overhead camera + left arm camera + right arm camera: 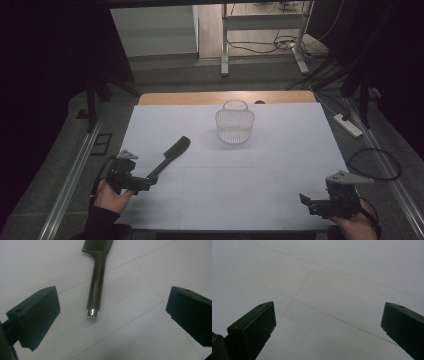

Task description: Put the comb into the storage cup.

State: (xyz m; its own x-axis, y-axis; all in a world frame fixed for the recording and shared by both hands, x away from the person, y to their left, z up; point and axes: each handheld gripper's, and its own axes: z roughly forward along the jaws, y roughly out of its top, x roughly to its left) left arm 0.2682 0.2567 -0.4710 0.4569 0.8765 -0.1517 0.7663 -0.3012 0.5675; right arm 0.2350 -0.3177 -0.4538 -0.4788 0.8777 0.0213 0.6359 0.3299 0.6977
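comb (170, 154), black, lying flat on white table sheet (260, 200) at left-centre of high view, slanted, toothed end toward upper right, handle end toward lower left. left gripper (141, 183) at lower left of frame, held by a hand (107, 195), jaws spread apart around the handle tip, not clamped. white wire basket (234, 121) upright at upper centre, well apart from comb. right gripper (306, 202) at lower right of frame, held low over bare sheet, jaws apart, gripping nothing. wooden table edge (200, 97) along top of sheet.

left gripper view: comb (96, 288) running from top centre down to mid-frame, teeth cut off at top edge, shiny metal cap (93, 313) at handle end, small print along handle, unreadable. black jaws at lower left and right edge, wide open, handle end between them and slightly ahead, touching neither.

right gripper view: jaws wide apart at lower left and lower right, released, plain sheet (332, 290) with faint crease lines between them.
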